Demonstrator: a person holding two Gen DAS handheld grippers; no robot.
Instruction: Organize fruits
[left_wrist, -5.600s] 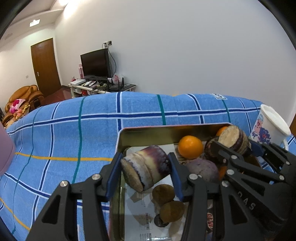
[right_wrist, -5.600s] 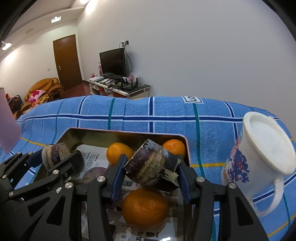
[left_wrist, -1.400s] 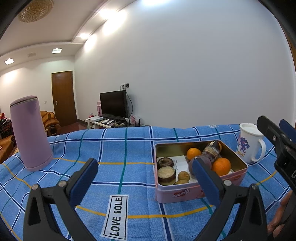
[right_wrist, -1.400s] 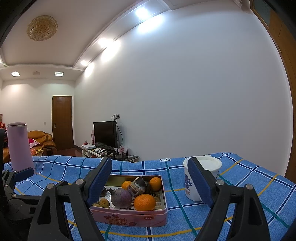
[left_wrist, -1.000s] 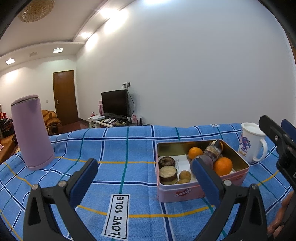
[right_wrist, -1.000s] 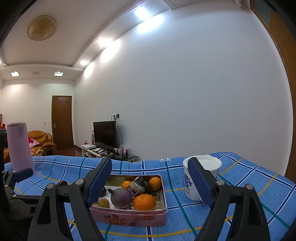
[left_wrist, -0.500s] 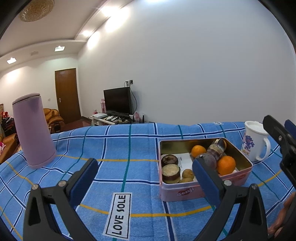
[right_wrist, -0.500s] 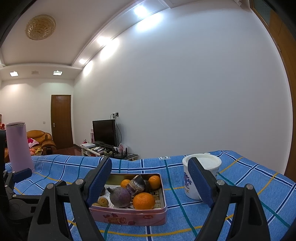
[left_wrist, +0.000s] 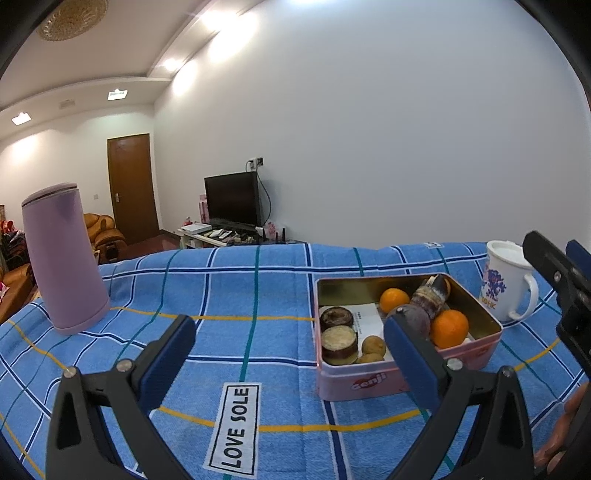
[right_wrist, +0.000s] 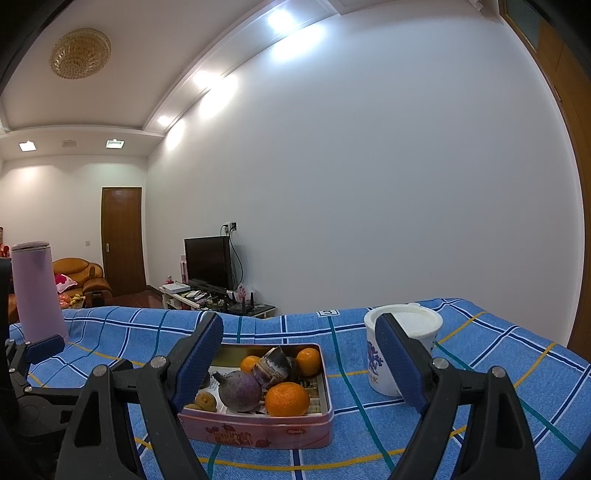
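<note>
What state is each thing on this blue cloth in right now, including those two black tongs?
Left tongs: open, empty.
Right tongs: open, empty.
Pink tin: lidless, holding fruit.
Oranges: inside the tin.
Purple round fruit: inside the tin.
Cane pieces: inside the tin, on end.
White mug: upright, lid on.
Lilac flask: upright, closed.

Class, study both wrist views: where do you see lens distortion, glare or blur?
Left wrist view: fisheye bends the wall edge and tablecloth; black corners; tin sharp. Right wrist view: same curvature; ceiling lights bloom with glare; oranges in focus.
</note>
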